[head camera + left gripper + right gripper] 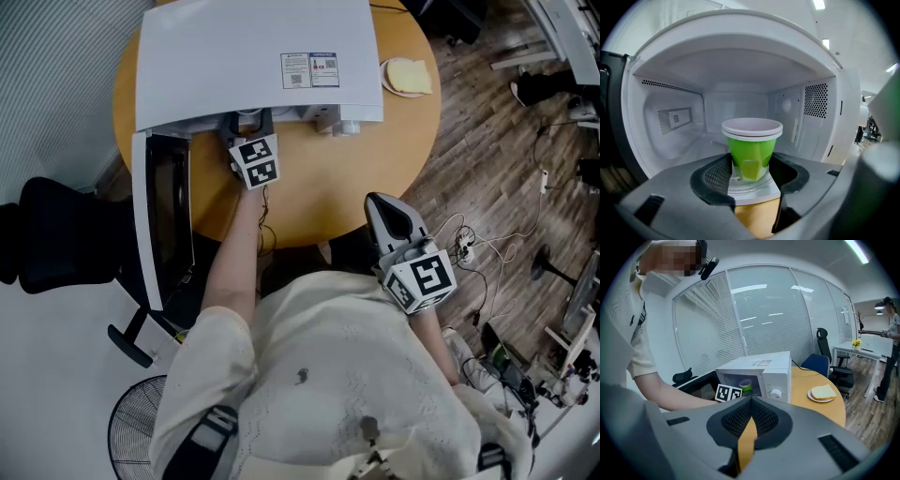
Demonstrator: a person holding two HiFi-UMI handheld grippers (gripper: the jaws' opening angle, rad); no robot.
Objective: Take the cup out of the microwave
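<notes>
Left tongs clamped low on the green cup, inside the microwave — tapered wall could slip from the pads or tip on the pull. Right tongs together, idle. Door hangs open at left, bread plate well apart — nothing blocks the way out

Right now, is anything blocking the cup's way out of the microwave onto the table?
Nothing visible does. The door is swung open to the side. The cup stands in the microwave cavity, gripped low between the left gripper's pads. The table in front of the opening shows bare wood.
</notes>
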